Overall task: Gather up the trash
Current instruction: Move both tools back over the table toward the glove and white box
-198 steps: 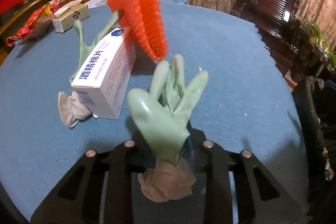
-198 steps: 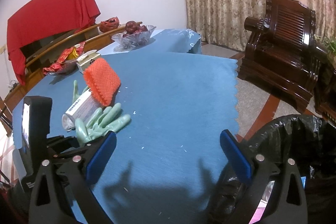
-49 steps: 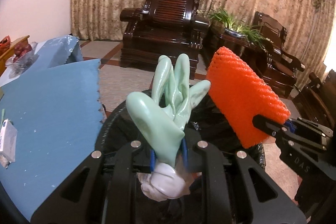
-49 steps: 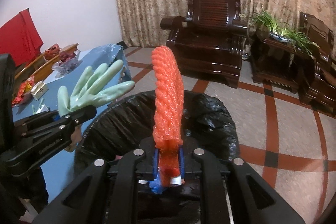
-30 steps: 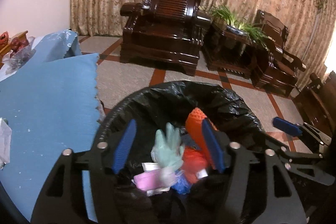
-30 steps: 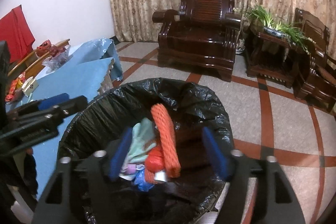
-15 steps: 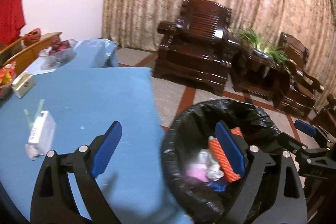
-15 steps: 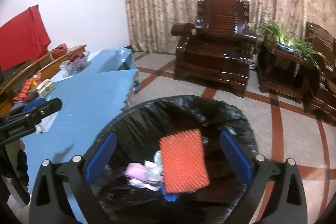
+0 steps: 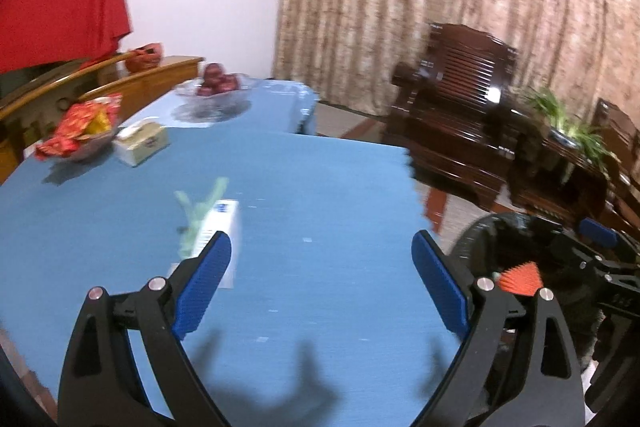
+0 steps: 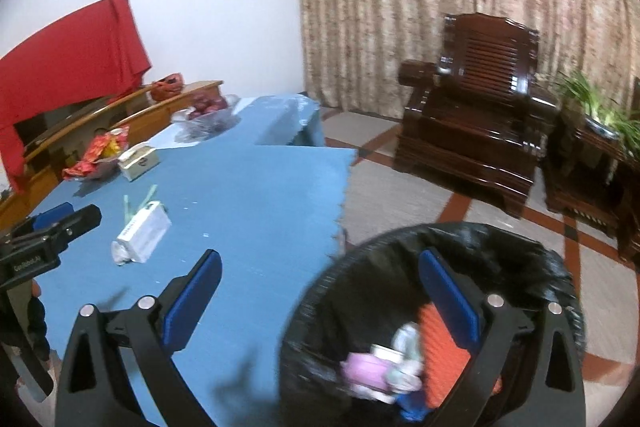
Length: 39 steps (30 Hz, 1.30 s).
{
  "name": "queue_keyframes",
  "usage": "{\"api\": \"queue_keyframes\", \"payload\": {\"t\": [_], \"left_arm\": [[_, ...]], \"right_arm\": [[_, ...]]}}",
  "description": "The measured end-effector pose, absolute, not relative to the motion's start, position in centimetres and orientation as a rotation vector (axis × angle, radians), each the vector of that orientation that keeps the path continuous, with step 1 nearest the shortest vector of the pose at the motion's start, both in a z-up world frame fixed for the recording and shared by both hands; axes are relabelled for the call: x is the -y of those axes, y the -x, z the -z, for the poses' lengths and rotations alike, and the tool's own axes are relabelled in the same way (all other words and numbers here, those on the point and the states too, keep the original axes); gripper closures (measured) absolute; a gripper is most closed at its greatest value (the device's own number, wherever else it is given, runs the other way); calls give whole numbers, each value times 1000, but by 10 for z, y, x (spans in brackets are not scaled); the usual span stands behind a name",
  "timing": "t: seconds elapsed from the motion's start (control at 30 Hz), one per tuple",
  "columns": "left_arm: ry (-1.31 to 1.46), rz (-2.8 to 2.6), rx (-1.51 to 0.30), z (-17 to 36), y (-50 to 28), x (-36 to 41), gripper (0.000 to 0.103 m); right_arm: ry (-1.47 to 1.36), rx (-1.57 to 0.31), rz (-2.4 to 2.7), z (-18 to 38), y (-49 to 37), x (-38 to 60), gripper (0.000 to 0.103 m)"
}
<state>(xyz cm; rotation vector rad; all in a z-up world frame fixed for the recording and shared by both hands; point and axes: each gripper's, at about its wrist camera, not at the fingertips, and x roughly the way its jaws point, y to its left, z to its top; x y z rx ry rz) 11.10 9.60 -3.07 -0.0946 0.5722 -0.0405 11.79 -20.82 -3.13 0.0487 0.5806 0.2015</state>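
Observation:
My left gripper (image 9: 320, 279) is open and empty over the blue table (image 9: 320, 195). A white box (image 9: 222, 227) and a green glove (image 9: 198, 211) lie on the table beyond its left finger. My right gripper (image 10: 320, 295) is open and empty, straddling the table edge and the black trash bag (image 10: 480, 247). The orange foam net (image 10: 442, 359), a pale glove and pink scraps lie inside the bag. The box (image 10: 144, 231) and glove (image 10: 138, 205) also show in the right wrist view, with the left gripper (image 10: 60, 223) beside them.
A tissue box (image 9: 142, 143), a red snack dish (image 9: 80, 131) and a glass fruit bowl (image 9: 216, 95) stand at the table's far side. Dark wooden armchairs (image 10: 476, 131) and a plant (image 10: 596, 107) stand beyond the bag. The right gripper (image 9: 600, 251) is over the bag (image 9: 520, 239).
Both grippers let go of the glove and the orange net into the bag, opened wide, then swung left from the bag toward the table. The left one is now over the table.

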Motion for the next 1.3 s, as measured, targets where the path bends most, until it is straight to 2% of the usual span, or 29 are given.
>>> {"api": "queue_keyframes", "payload": {"t": [0.33, 0.73, 1.3], "left_arm": [[108, -93, -579, 43, -112, -175, 14], [128, -171, -662, 84, -127, -245, 14], [157, -220, -733, 123, -145, -301, 14]], "right_arm": [[-16, -602, -310, 48, -146, 125, 6], [5, -679, -402, 84, -182, 27, 6], [43, -772, -484, 125, -202, -65, 6]]}}
